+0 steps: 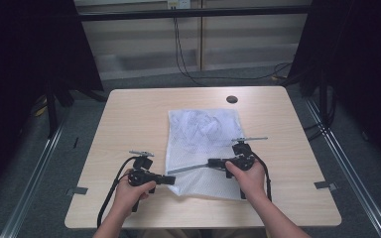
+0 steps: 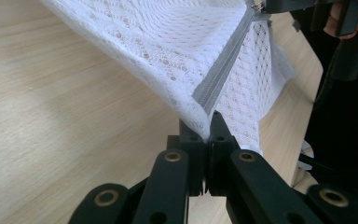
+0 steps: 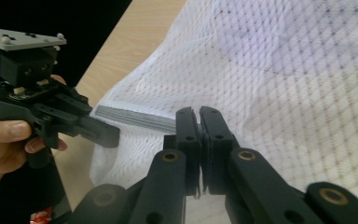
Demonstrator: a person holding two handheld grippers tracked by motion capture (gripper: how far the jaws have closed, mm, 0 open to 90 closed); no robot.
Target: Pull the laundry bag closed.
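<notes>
Item: left hand-held gripper [image 1: 171,179]. Jaws closed flat on the near-left corner of the white mesh laundry bag [image 1: 203,148], pinching the fabric at the end of the grey zipper [image 1: 193,167]; in the left gripper view the zipper [image 2: 223,65] runs up and away from the jaw tips toward the other tool.

Item: mesh laundry bag. Lies on the tabletop [image 1: 129,124] between the two hands, extending away from both, a bunched garment inside at its far end. The zipper edge is lifted off the surface.

Item: zipper. Long axis runs nearly level from the left jaws across to the right jaws, rising slightly to the right; stretched fairly straight between them.

Item: right hand-held gripper [image 1: 212,161]. Points leftward at the left tool, jaws closed on the zipper line, apparently at the slider, though the pull itself is too small to make out. In the right gripper view its tips [image 3: 199,122] meet the grey strip [image 3: 135,117].

Judgement: any slide would follow the zipper axis; the left tool anchors the end.
</notes>
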